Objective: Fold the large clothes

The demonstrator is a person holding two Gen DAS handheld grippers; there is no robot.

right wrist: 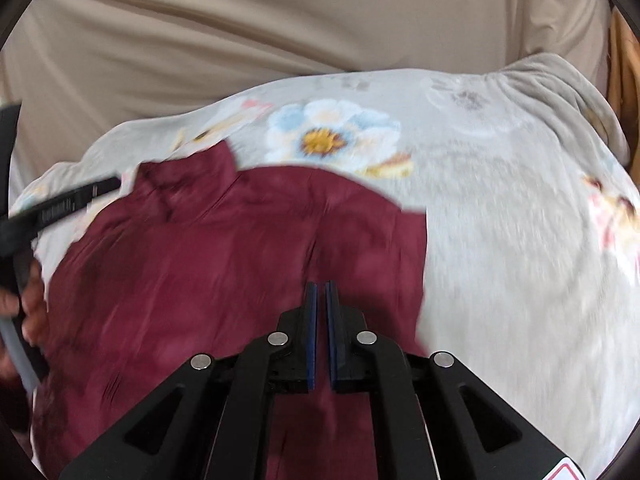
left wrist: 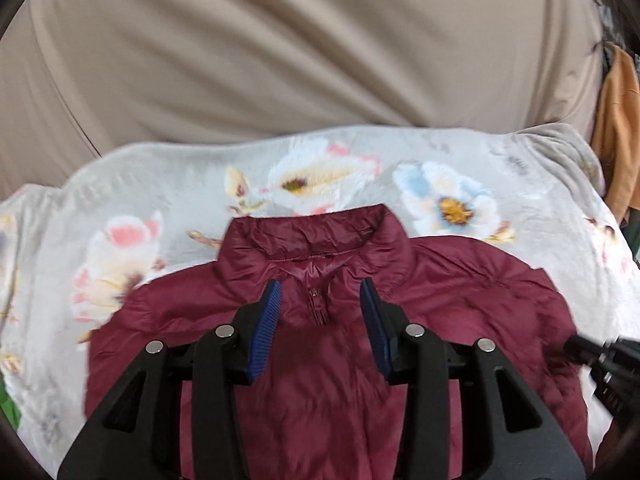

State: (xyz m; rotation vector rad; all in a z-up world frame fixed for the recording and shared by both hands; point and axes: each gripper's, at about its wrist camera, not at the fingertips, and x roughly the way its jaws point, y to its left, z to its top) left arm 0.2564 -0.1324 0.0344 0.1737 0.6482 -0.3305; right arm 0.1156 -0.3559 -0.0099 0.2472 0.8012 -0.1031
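**Maroon jacket flat on the floral blanket**

The maroon puffer jacket (left wrist: 320,360) lay spread front-up on a grey floral blanket (left wrist: 180,184), collar (left wrist: 308,232) toward the beige curtain (left wrist: 280,48). The left tool (left wrist: 320,292) hovered over the zipper top with its blue pads wide apart, holding nothing. The right tool (right wrist: 321,288) hung over the jacket's right side (frames blurred), pads nearly together with a thin gap, nothing visibly between them.

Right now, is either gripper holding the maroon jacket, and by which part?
Neither shows a hold. The left gripper hangs open over the maroon jacket at its collar zip. The right gripper is nearly shut with nothing visible between its pads.
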